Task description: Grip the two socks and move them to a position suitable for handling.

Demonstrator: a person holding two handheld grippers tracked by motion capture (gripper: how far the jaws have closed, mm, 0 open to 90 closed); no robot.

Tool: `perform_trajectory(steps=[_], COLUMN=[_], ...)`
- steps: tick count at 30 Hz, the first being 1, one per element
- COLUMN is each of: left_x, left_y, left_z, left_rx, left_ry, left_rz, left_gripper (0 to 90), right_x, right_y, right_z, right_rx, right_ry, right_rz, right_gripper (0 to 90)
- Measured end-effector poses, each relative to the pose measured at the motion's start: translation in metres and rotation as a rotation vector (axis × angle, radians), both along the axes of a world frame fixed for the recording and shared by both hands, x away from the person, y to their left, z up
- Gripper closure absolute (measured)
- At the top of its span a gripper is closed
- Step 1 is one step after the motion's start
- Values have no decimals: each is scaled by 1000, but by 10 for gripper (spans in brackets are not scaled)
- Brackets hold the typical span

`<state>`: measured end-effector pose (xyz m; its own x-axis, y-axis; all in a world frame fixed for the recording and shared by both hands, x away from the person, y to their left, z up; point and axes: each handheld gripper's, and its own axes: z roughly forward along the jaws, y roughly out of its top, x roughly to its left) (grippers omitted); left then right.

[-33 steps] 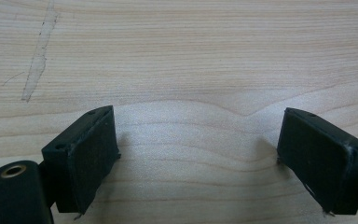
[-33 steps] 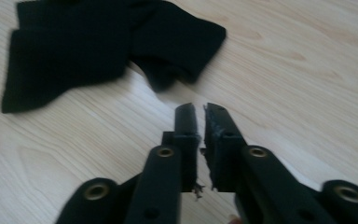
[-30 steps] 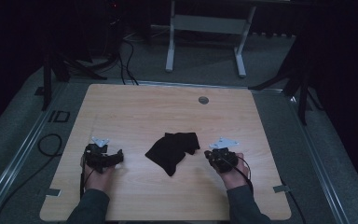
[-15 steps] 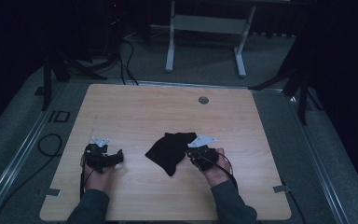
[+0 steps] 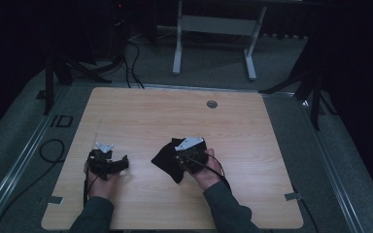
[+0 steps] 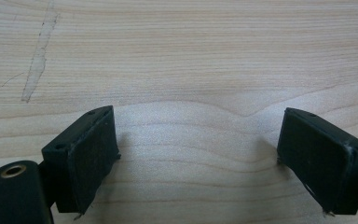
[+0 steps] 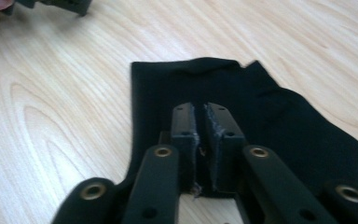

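Now the right tool [image 5: 187, 154] sits over the near right part of the black cloth [image 5: 164, 158], whereas a second ago it rested on bare wood well to the right of it; half a second ago it was already at the cloth's edge. The left tool [image 5: 110, 164] has not shifted from its spot on the table [image 5: 252, 145], left of the cloth and apart from it.

From the right gripper view, the right tool's jaws stand pressed together over the cloth [image 7: 261, 112], with a scrap of fray showing in the seam between them. This probably means a first pinch on the fabric has been made, so lifting or spreading could come next, though whether a fold is really caught between the pads cannot be told from here. The left tool [image 6: 200, 163] has its jaws wide apart over plain wood, holding nothing.

Parts are hard to read: in the high view the hand and tool cover the cloth's right side, and its dark folds blur together. In the right gripper view the cloth's near edge is cut off behind the jaws.
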<state>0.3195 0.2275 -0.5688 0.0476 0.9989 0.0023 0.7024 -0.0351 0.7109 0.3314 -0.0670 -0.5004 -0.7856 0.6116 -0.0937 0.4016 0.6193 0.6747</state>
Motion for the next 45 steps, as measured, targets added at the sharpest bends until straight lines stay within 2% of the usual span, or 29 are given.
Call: perform_trajectory(steps=[4,6,8,10,12,13,22,25,28,30,32,35,40,45], left_x=[0,0,0,0,0,0,0,0,0,0,0,0,0,0], left_y=[0,0,0,0,0,0,0,0,0,0,0,0,0,0], left_z=[0,0,0,0,0,0,0,0,0,0,0,0,0,0], left_rx=[0,-1,-1,0,0,0,2,1,2,1,1,2,0,0], left_ry=[0,-1,-1,-1,0,0,1,1,0,0,-1,0,0,0], left_rz=[-1,0,0,0,0,0,-1,-1,-1,-1,0,0,1,1], left_gripper=[123,123,123,123,123,123,123,123,123,123,123,123,123,123], right_x=[0,2,3,4,3,2,-11,-16,-18,-18,-18,-17,-9,4], right_y=[11,16,18,18,15,12,-18,-29,-37,-40,-41,-38,-20,-3], right_z=[-5,-9,-15,-18,-18,-18,1,-3,-15,-22,-23,-14,-4,-9], right_rx=[-15,-39,-66,-81,-74,-70,2,-21,-79,-111,-108,-69,-46,-37], right_ry=[11,25,37,41,48,45,0,14,57,89,91,74,42,61], right_rz=[17,29,30,26,21,15,-5,-7,1,3,-3,-10,-4,-13], right_gripper=[695,669,673,768,861,878,881,877,858,801,753,705,697,696])
